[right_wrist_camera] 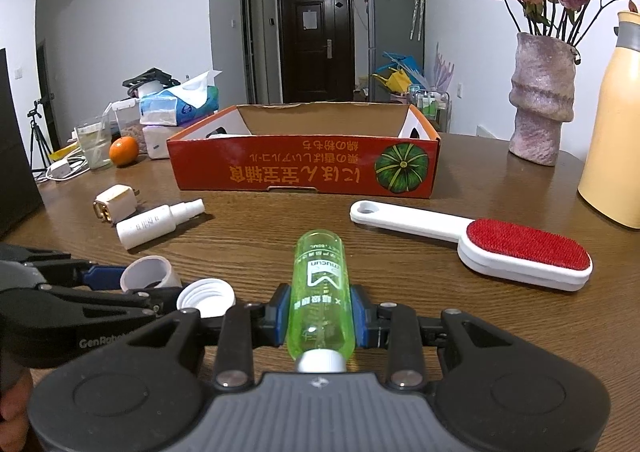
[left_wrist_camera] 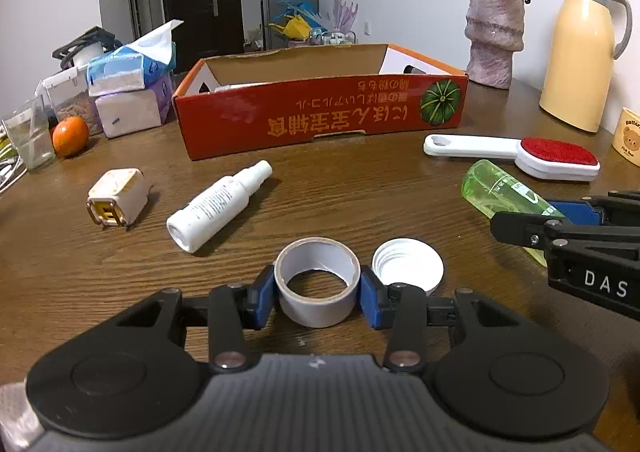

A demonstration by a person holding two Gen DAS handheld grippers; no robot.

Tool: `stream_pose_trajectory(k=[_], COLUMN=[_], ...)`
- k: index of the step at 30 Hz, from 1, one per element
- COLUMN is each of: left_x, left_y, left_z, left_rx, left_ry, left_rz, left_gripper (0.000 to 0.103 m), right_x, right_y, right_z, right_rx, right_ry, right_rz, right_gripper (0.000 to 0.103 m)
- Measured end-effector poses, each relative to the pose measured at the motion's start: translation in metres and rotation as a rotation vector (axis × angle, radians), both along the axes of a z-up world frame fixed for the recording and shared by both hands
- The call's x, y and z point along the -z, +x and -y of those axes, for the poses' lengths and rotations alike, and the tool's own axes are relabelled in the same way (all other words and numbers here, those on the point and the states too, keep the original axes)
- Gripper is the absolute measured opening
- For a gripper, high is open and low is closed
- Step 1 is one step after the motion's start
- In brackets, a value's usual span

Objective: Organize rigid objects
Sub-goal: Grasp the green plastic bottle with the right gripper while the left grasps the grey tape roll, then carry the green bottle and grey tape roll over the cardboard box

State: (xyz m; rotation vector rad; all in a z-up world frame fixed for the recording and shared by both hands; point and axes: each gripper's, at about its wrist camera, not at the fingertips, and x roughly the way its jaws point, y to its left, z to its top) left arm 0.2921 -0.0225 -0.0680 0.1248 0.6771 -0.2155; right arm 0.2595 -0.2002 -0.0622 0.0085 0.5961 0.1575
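Left tool clamped on tape roll, white cap just beside, box beyond

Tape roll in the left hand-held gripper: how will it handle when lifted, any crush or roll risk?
The tape roll is a thin, nearly spent ring, so it is probably light and may flex oval under the blue pads of the left hand-held gripper. It stands on its flat end, so rolling seems unlikely unless tipped. The white cap sits close by and could get nudged.
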Motion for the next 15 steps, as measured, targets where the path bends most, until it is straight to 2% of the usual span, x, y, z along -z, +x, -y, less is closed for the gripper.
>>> stream_pose_trajectory(k=[15], left_x=[-0.0088], left_y=[-0.0069], left_z=[0.0026], left_rx=[0.0], left_ry=[0.021], left_rz=[0.053], left_gripper=[0.044], right_x=[-0.007], right_y=[-0.0019], right_z=[0.0026], right_rx=[0.002], right_ry=[0.02], right_rz=[0.025], right_gripper=[0.03])
